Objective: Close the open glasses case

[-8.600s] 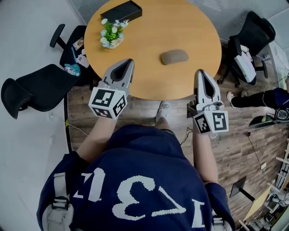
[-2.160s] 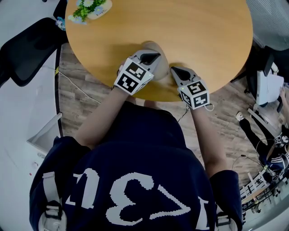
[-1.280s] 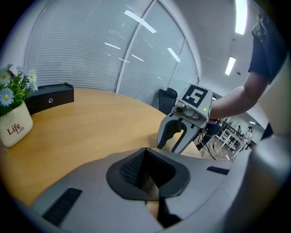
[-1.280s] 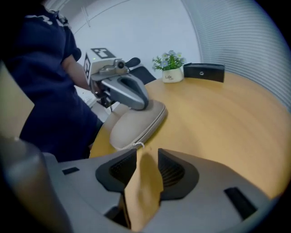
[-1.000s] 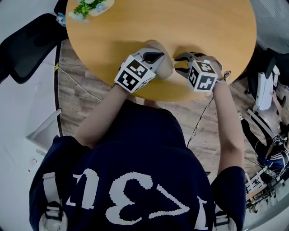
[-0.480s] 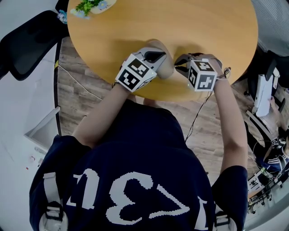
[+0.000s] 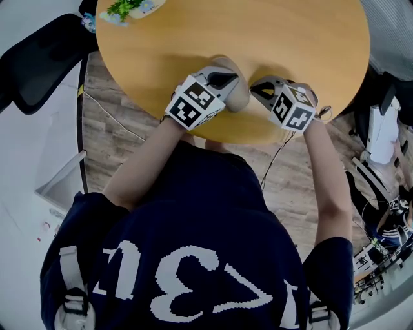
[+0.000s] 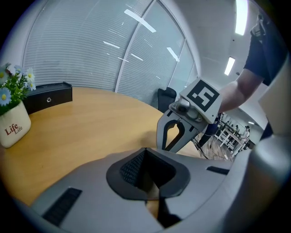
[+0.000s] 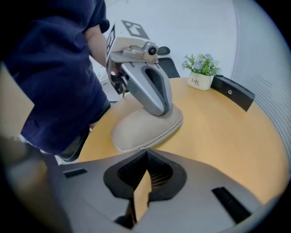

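Observation:
The beige glasses case lies near the front edge of the round wooden table, lid down, with its seam line showing along the side. My left gripper rests on top of the case, its fingers together; the right gripper view shows it pressing on the lid. Just right of the case, my right gripper points steeply down at the table. Its jaws have just been closing and now stand shut, with nothing seen between them. It also appears in the left gripper view.
A small potted plant and a black box stand at the table's far side. A black office chair stands to the left, and the table's edge is right under my hands.
The right gripper's jaws stood apart a second ago and are now shut; its marker cube has rolled and shifted slightly right. The left gripper and the case have not moved.

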